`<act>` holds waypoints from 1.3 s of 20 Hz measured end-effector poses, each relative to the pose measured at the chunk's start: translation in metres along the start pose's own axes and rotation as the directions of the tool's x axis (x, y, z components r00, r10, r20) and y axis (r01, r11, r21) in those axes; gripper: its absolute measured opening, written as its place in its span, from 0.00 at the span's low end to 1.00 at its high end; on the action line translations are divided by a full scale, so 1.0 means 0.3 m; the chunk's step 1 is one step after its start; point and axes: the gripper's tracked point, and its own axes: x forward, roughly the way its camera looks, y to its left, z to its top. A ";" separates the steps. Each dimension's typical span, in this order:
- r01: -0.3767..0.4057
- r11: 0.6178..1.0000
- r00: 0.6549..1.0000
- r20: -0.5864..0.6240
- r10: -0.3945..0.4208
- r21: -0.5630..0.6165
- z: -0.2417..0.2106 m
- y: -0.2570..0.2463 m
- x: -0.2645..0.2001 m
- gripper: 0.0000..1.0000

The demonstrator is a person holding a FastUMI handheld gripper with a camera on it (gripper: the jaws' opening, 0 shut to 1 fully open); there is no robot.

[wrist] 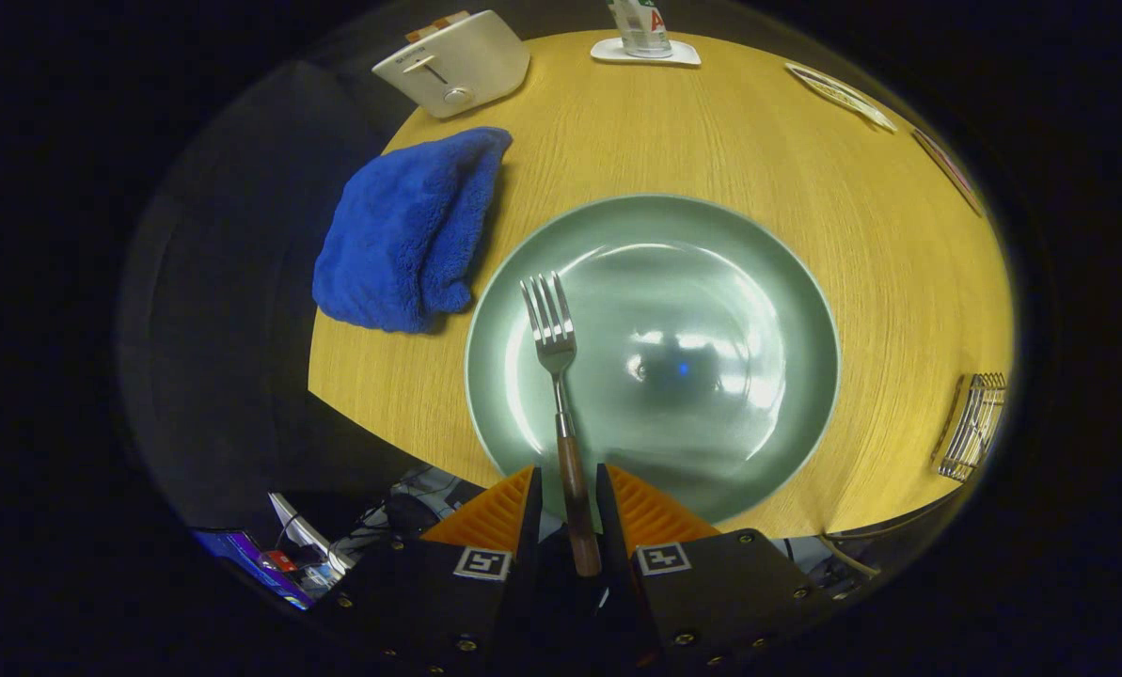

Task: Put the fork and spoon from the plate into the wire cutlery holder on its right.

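Observation:
A fork (553, 350) with a wooden handle points away from me over the pale green plate (767, 282), its tines above the plate's left half. My gripper (570, 489) is at the plate's near rim, its fingers drawn in close on either side of the handle and shut on it. The handle's end reaches back between the fingers. The wire cutlery holder (974, 425) stands on the table to the right of the plate, near the table's edge. What is inside the holder cannot be made out.
A folded blue towel (401, 235) lies left of the plate. Beyond it stands a white toaster (452, 64). A glass on a white coaster (645, 47) is at the far side, and flat cards (843, 94) lie far right. The wooden table's edge (372, 414) runs close on the near left.

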 end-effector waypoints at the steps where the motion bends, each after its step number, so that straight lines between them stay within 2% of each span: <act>1: 0.002 1.000 1.000 -0.003 -0.002 -0.001 0.003 -0.001 0.008 0.34; 5: 0.010 1.000 1.000 -0.014 -0.010 0.002 0.019 -0.020 0.051 0.34; 6: 0.015 1.000 1.000 -0.017 -0.015 0.008 0.019 -0.023 0.047 0.20; 10: 0.005 1.000 1.000 -0.016 -0.006 -0.005 0.035 -0.022 0.075 0.18; 11: -0.004 1.000 1.000 0.001 0.004 0.012 0.011 -0.012 0.179 0.18; 12: 0.008 1.000 1.000 0.000 -0.008 0.020 0.036 -0.025 0.069 0.02; 18: -0.016 0.999 0.999 0.038 0.014 0.046 0.048 -0.032 0.032 0.01; 26: -0.064 0.980 0.990 0.134 0.038 0.189 0.077 -0.079 -0.097 0.01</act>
